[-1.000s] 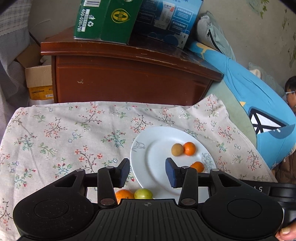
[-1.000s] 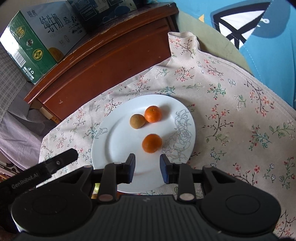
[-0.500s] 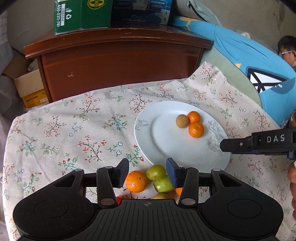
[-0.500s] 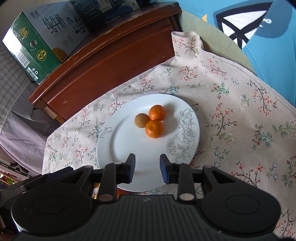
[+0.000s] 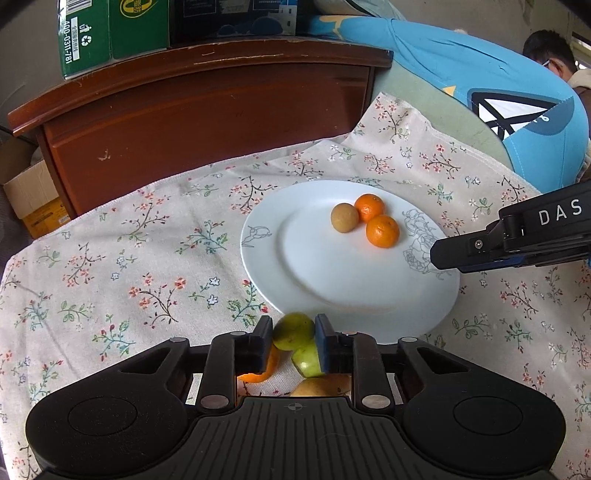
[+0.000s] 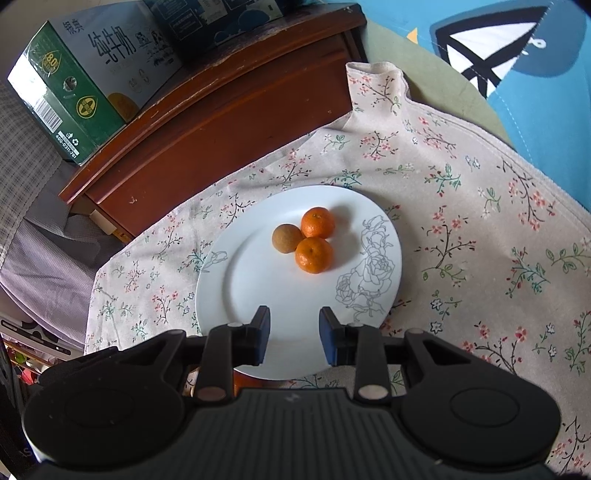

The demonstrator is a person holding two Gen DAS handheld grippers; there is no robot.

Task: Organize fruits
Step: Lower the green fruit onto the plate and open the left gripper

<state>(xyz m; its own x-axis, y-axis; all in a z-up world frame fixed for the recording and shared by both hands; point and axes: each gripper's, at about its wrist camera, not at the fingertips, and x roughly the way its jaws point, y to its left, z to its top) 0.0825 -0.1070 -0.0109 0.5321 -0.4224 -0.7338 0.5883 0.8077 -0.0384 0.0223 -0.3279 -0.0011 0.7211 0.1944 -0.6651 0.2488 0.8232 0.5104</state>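
Note:
A white plate (image 5: 332, 280) on the floral cloth holds two oranges (image 5: 382, 230) and a brown fruit (image 5: 344, 218); it also shows in the right wrist view (image 6: 258, 295). My left gripper (image 5: 294, 332) is shut on a green fruit (image 5: 291, 329) just off the plate's near rim. A second green fruit (image 5: 308, 363), an orange (image 5: 258, 373) and a yellowish fruit (image 5: 321, 387) lie beside it, partly hidden. My right gripper (image 6: 294, 334) is open and empty over the plate's near part; it also shows in the left wrist view (image 5: 447, 254).
A dark wooden cabinet (image 5: 207, 110) with a green carton (image 5: 107, 33) stands behind the table. A blue cushion (image 5: 480, 92) and a person (image 5: 550, 51) are at the right. A cardboard box (image 5: 29, 199) sits at the left.
My left gripper has pulled back from the plate, come down over the loose fruits and closed on the green one. An orange on the plate rolled against the other two fruits.

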